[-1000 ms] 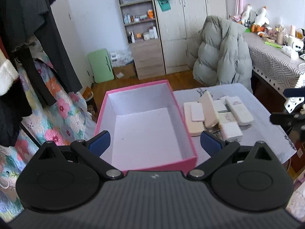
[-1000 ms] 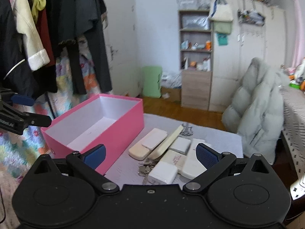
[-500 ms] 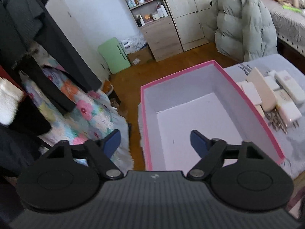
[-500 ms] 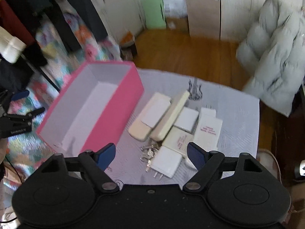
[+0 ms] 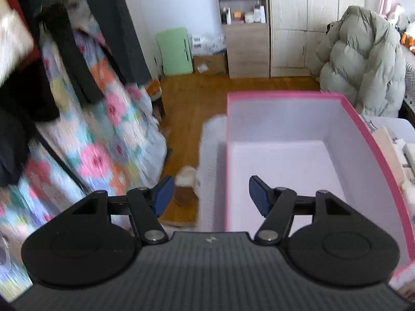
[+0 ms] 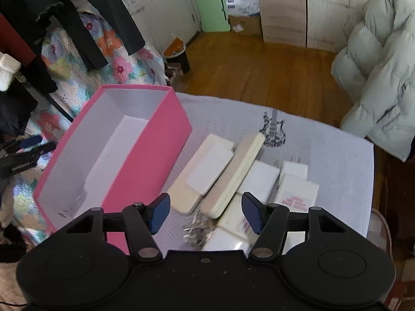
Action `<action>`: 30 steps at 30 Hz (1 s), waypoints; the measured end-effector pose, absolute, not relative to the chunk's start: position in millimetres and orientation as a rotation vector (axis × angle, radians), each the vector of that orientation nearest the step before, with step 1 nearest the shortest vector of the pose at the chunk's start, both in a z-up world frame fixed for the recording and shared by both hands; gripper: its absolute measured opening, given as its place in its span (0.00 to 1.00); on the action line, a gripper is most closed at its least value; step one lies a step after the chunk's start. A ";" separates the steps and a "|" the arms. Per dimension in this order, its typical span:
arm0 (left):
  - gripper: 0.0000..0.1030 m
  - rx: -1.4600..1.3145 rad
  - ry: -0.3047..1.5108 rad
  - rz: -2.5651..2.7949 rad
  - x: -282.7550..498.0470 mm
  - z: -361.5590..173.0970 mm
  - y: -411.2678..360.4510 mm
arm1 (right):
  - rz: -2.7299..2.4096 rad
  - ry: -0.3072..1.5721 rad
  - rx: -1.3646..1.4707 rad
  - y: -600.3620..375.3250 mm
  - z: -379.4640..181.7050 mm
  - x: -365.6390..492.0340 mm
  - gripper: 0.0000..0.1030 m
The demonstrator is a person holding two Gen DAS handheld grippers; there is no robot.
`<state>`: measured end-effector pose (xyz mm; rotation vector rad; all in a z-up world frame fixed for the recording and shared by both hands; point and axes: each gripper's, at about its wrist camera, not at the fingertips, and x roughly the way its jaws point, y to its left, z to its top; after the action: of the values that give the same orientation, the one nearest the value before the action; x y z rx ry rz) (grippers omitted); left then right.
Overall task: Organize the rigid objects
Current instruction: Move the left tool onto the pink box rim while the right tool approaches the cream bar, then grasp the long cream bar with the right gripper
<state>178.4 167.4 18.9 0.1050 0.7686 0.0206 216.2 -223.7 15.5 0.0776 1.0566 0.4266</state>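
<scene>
Your left tool [image 5: 208,194] hangs over the near left wall of the pink box [image 5: 373,140], jaws closing with that wall between them but untouched; this view shows the box's bare white floor and only a sliver of the clutter at its right. Your right tool [image 6: 206,211], also closing on nothing, sees what the other misses: cream cases [image 6: 207,165], white adapters [image 6: 295,194] and keys [image 6: 197,233] packed together on the tabletop [image 6: 337,150], just right of the box, with bare cloth toward the far and right edges.

Black left gripper [image 5: 208,195], ribbed grey housing, blue-padded jaws, silver pivot screws, matching right gripper [image 6: 206,213]
</scene>
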 end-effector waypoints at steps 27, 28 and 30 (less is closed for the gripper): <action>0.06 -0.040 0.824 -0.124 180.5 -43.9 192.3 | 0.276 1.121 0.239 -214.6 -66.1 282.2 0.34; 0.06 -0.031 0.817 -0.118 180.2 -44.2 190.8 | 0.269 1.116 0.229 -214.6 -66.5 282.1 0.25; 0.05 -0.005 0.807 -0.111 178.4 -44.1 187.0 | 0.256 1.100 0.189 -212.3 -64.2 279.2 0.24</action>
<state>178.4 187.0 -44.1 -0.0051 0.8073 -0.1108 279.2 -212.3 -64.2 0.1894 1.0999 0.2565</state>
